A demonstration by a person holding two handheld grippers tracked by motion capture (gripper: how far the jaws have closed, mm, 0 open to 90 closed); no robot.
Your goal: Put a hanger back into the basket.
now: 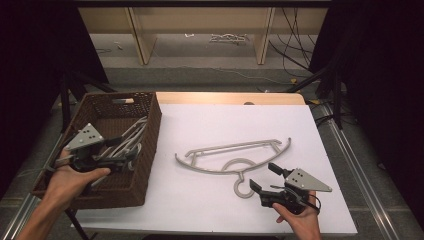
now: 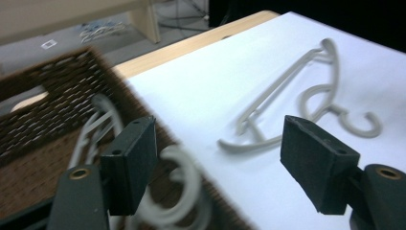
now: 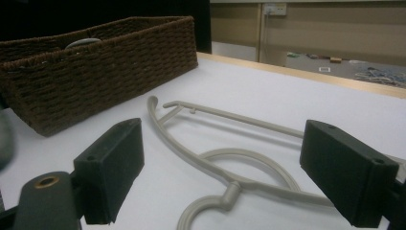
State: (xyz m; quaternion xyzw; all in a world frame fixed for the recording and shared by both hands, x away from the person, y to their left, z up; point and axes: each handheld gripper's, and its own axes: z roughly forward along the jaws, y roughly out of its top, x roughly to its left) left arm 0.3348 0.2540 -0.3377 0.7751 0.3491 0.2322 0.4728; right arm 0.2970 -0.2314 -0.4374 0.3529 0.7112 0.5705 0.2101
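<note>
- No brand, label or legible writing on any item.
- Hangers: one grey plastic hanger (image 1: 235, 159) lies flat on the white table (image 1: 200, 200), hook toward the person. Several more hangers (image 1: 131, 136) are stacked in the brown wicker basket (image 1: 145, 150) at table left; exact count cannot be told.
- Left gripper (image 1: 131, 153): jaws spread, nothing between them, over the basket's right side.
- Right gripper (image 1: 264, 179): jaws wide apart, empty, just beside the hanger's hook, not touching.
- Left gripper view: blurred hook loops (image 2: 184, 187) inside the basket below its jaws.
- Right gripper view: basket's outer weave (image 3: 95, 72); table hanger's hook (image 3: 210, 206) between its jaws.
- High view: floor cables, shelf legs.
</note>
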